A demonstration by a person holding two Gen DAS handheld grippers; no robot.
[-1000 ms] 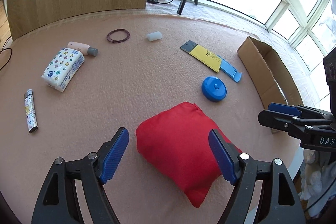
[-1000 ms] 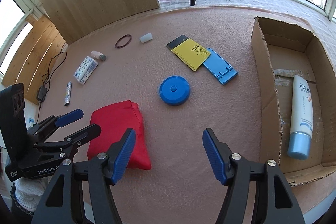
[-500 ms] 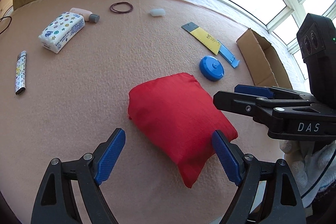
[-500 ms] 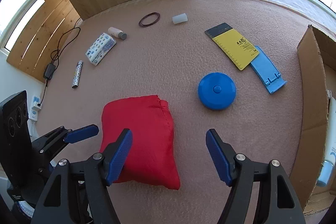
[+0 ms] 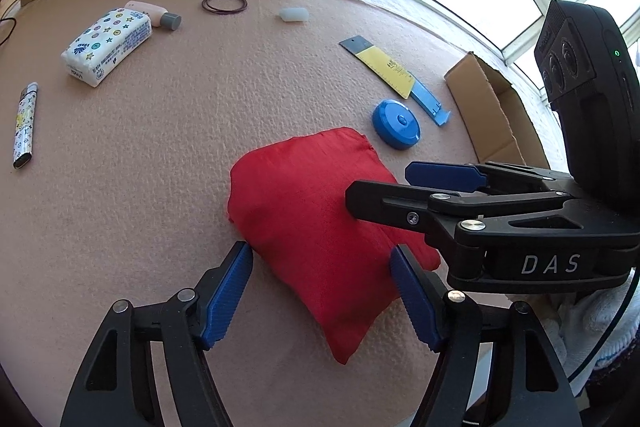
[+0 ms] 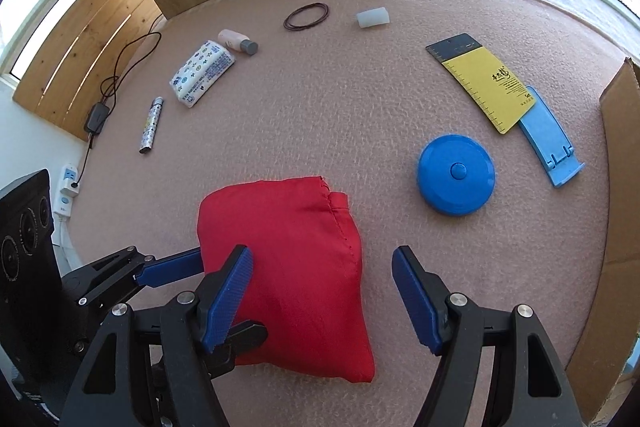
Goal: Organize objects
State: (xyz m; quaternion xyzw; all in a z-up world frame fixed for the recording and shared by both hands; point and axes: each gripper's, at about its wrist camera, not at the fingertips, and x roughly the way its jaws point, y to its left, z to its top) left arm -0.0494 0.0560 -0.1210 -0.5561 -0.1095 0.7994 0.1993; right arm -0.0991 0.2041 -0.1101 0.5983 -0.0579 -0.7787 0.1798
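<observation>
Red pouch (image 5: 316, 227) lies on the pink mat (image 5: 160, 131), directly between the spread fingers of the left gripper (image 5: 322, 291); the right gripper (image 6: 322, 291), likewise agape, straddles its right edge. Left is better centred.

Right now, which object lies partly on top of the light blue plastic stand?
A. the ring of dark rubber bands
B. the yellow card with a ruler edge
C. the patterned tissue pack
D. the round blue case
B: in the right wrist view the yellow card overlaps the upper end of the light blue plastic stand, while the round blue case sits apart from it on the mat.
</observation>
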